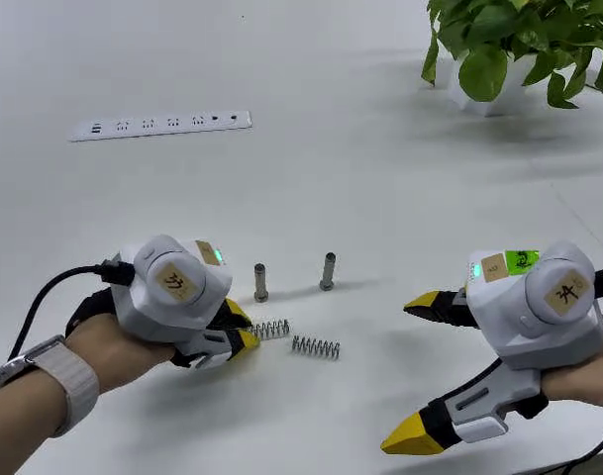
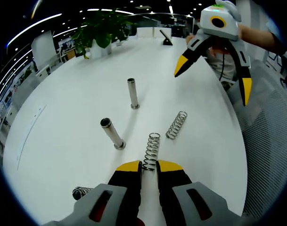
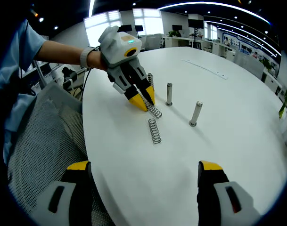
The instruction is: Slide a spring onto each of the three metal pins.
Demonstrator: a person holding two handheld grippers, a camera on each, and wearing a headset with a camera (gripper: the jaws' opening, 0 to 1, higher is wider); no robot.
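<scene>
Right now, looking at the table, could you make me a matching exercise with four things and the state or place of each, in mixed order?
Things:
1. left gripper
2. right gripper
3. loose spring
4. plant

States or places:
A. wide open, holding nothing
B. standing far back on the table
C. shut on one end of the other spring
D. lying flat, touched by nothing

Pairs: 1-C; 2-A; 3-D; 4-B

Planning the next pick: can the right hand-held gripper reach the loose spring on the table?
Probably yes: the right hand-held gripper is open, and only bare table lies between it and the loose spring.
</scene>
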